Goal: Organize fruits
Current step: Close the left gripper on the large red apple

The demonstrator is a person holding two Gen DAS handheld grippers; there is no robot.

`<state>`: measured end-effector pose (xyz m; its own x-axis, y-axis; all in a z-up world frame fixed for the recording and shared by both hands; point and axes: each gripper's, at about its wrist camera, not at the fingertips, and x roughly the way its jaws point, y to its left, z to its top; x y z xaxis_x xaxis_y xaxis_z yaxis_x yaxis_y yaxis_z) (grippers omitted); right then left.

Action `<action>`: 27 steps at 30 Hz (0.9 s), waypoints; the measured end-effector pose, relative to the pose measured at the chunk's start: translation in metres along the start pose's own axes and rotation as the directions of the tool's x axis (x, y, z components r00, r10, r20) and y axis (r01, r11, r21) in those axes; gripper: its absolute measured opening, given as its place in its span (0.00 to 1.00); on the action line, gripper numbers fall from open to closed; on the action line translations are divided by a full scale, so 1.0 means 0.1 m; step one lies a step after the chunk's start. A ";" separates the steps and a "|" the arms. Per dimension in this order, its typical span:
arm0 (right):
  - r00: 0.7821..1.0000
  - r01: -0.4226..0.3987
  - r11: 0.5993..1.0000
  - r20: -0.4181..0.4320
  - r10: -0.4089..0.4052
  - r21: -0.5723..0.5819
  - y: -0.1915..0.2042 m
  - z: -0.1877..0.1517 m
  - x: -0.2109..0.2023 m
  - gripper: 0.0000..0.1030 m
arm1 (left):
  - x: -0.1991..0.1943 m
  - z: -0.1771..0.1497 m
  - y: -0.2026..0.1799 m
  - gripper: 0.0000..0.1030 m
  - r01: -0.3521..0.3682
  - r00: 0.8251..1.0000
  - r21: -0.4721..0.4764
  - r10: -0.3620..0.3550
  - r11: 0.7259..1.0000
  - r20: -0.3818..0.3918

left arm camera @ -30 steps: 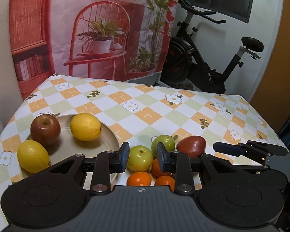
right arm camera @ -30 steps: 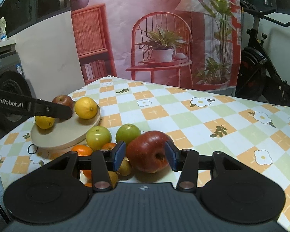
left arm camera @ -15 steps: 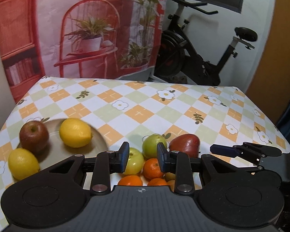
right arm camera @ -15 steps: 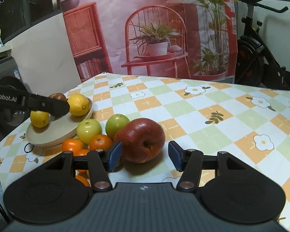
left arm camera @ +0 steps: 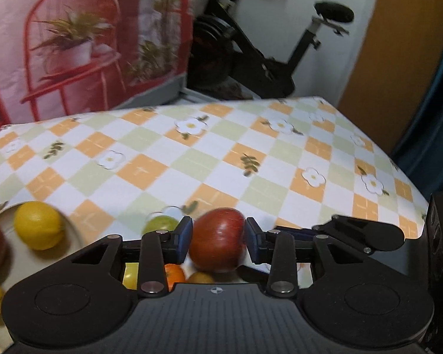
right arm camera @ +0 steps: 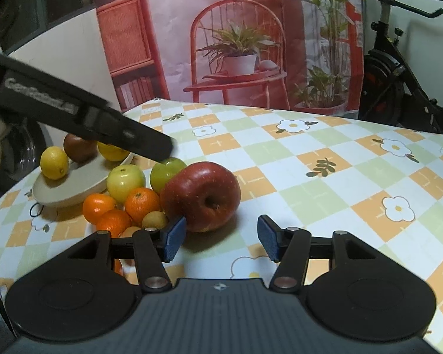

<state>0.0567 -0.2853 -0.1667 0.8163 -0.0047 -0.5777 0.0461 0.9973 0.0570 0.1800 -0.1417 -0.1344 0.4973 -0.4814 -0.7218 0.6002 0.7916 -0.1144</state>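
A big red apple [right arm camera: 202, 196] rests on the checkered tablecloth beside a pile of two green apples [right arm camera: 125, 178], small oranges [right arm camera: 141, 203] and a small yellowish fruit [right arm camera: 155, 219]. My right gripper [right arm camera: 221, 237] sits just behind the apple, jaws opening, with no pad touching it. My left gripper [left arm camera: 218, 240] hovers over the pile with its jaws opening. The red apple [left arm camera: 217, 239] shows through their gap but lies below, untouched. From the right wrist, a left finger [right arm camera: 127, 135] reaches over the far green apple [right arm camera: 167, 171].
A beige plate [right arm camera: 62, 188] at the table's left end holds two lemons [right arm camera: 54, 162] and a dark red apple [right arm camera: 78, 147]. An exercise bike [left arm camera: 268, 59] and a printed backdrop [right arm camera: 236, 44] stand behind the table. The cloth's right half is bare.
My left gripper swung right from the plate to above the fruit pile, and its jaws widened. The right jaws spread off the big red apple, which now lies on the cloth.
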 end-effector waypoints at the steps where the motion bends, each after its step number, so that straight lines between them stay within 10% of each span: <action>1: 1.000 0.001 1.000 -0.004 -0.001 -0.015 0.00 0.00 0.01 0.58 | 0.04 0.01 0.00 0.39 0.009 1.000 -0.001 -0.009 1.000 -0.012; 27: 0.994 -0.092 0.983 -0.070 0.082 -0.157 -0.04 0.08 0.29 0.58 | 0.34 0.18 0.19 0.40 0.048 0.994 -0.028 -0.050 0.998 -0.093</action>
<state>0.0854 -0.2896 -0.1770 0.7751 0.0820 -0.6265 -0.1202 0.9926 -0.0188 0.2195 -0.1499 -0.1483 0.4059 -0.4834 -0.7756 0.6052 0.7781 -0.1682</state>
